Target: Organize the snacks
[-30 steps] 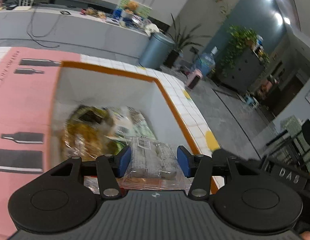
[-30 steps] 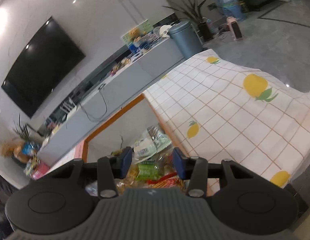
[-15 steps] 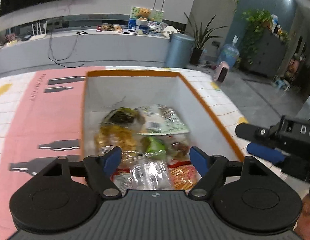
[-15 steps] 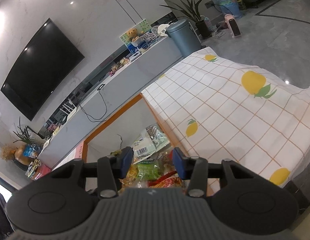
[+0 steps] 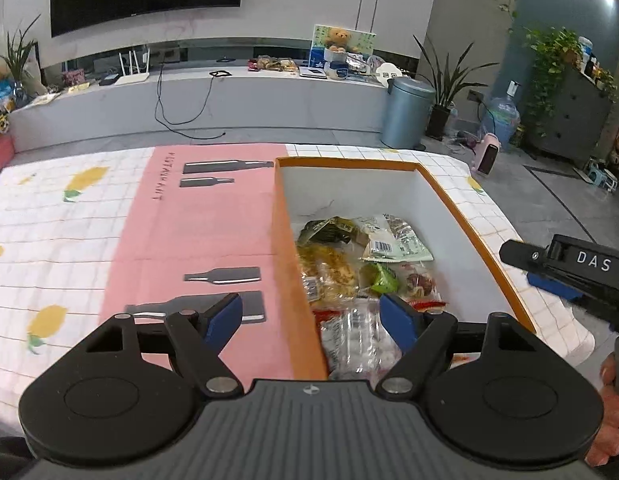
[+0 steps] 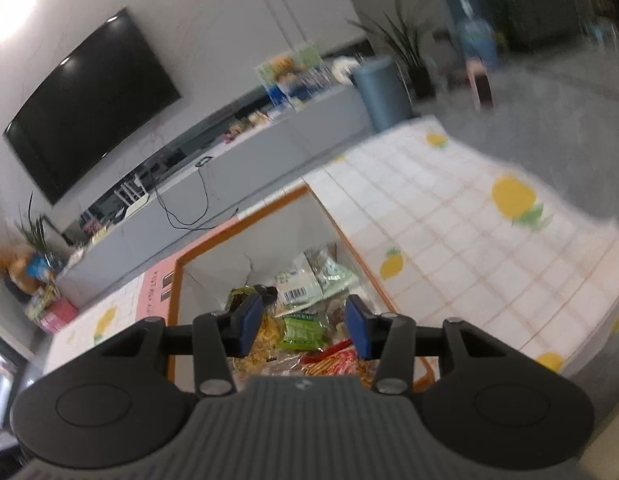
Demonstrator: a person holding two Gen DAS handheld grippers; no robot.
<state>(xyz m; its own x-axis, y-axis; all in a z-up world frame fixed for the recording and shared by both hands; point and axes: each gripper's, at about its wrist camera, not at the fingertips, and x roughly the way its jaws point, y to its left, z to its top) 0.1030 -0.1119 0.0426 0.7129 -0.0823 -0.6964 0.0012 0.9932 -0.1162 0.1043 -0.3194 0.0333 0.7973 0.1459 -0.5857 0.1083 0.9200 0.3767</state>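
Note:
An orange-rimmed box (image 5: 441, 196) with white walls holds several snack packets: a clear packet (image 5: 357, 344) nearest me, a green one (image 5: 383, 278), a yellow crisp bag (image 5: 327, 268) and a white-green bag with a barcode (image 5: 393, 242). My left gripper (image 5: 311, 314) hangs wide open above the box's near left wall, holding nothing. The clear packet lies loose below it. My right gripper (image 6: 303, 322) hovers over the box's near end, its jaws opening a little with nothing between them. The green packet (image 6: 301, 330) and a red packet (image 6: 337, 358) lie beneath. In the left wrist view the right gripper (image 5: 521, 268) is above the box's right rim.
The box stands on a pink mat (image 5: 205, 240) printed with bottles, over a checked lemon tablecloth (image 5: 49, 240). The table's edge drops off to the right of the box. A person's hand (image 5: 613, 400) grips the right tool. A grey bin (image 5: 405, 116) stands beyond the table.
My left gripper let go of the clear packet, opened wide and drew up and back; the packet now lies in the box. The right gripper rose a little and rolled.

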